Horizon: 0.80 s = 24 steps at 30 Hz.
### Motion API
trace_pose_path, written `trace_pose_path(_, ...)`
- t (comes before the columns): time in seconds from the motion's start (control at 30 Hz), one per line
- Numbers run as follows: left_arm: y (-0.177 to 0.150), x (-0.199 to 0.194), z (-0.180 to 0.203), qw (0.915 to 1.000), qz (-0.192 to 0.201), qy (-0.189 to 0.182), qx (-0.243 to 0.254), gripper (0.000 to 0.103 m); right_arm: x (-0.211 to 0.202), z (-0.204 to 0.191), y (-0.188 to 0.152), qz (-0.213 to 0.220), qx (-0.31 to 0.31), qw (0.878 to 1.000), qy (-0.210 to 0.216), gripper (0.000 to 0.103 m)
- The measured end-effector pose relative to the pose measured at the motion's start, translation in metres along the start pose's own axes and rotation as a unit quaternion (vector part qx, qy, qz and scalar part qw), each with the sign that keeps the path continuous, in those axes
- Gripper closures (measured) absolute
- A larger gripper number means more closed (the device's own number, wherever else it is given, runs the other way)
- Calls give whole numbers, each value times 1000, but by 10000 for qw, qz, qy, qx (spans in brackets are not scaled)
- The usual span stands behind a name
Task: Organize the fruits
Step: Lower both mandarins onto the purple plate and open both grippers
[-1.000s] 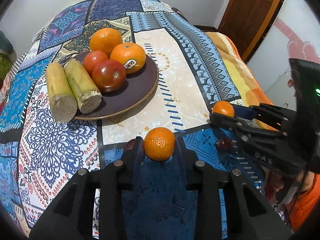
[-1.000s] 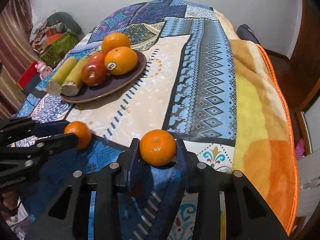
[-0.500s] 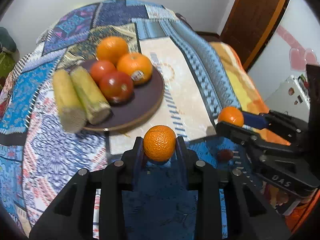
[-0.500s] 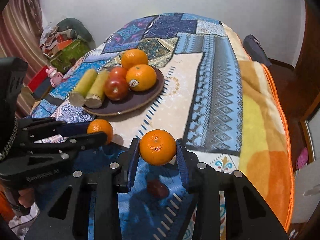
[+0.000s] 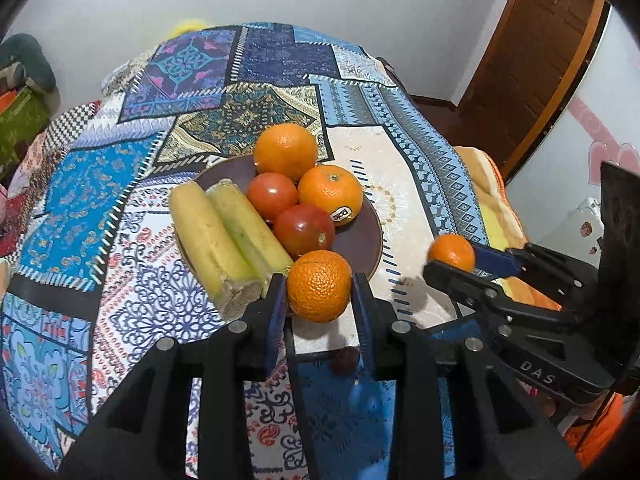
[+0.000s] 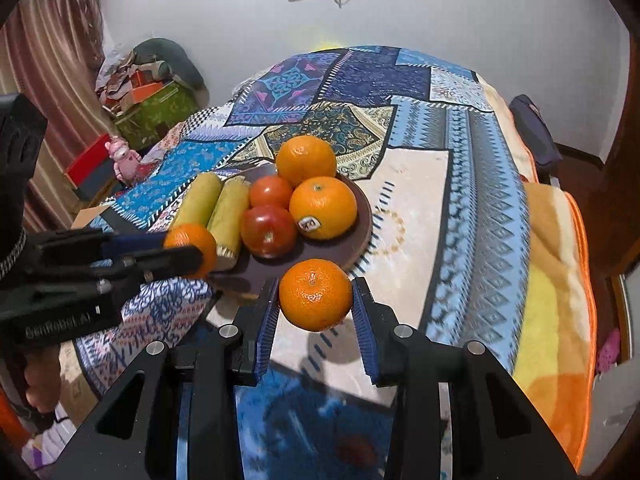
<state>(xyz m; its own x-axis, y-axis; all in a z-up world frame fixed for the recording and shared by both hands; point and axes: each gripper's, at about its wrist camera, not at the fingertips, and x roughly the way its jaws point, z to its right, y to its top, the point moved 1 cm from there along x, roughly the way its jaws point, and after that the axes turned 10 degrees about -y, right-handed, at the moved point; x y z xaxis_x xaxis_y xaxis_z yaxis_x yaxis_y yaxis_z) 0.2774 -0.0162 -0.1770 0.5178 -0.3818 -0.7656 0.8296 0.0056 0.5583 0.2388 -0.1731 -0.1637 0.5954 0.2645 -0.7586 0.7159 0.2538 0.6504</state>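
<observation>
Both tools were clamped on fruit: the left tool (image 5: 319,292) gripped a mandarin (image 5: 319,286) just above the near rim of the brown plate (image 5: 360,236), and the right tool (image 6: 315,306) pinched a second mandarin (image 6: 315,294) close beside it. With the plate crowded by two oranges, two tomatoes (image 5: 304,230) and two cane pieces (image 5: 224,236), a release at the rim would probably let either mandarin roll off onto the patterned cloth. Converging on the same gap, the tools might also collide.
</observation>
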Motion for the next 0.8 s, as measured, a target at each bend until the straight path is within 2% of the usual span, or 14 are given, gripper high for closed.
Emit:
trace_pose_path(0.13, 1, 15, 2, 9999, -87, -84, 29, 71, 15, 2, 5, -109, 17, 9999, -57, 70)
trace_pose_path(0.3, 5, 31, 1, 9999, -118, 7, 28, 71, 25, 7, 11, -175, -5, 9998, -135, 70)
trace_pose_path(0.8, 9, 41, -7, 9998, -66, -63, -180, 70, 53, 4, 18, -410, -41, 9991, 11, 70)
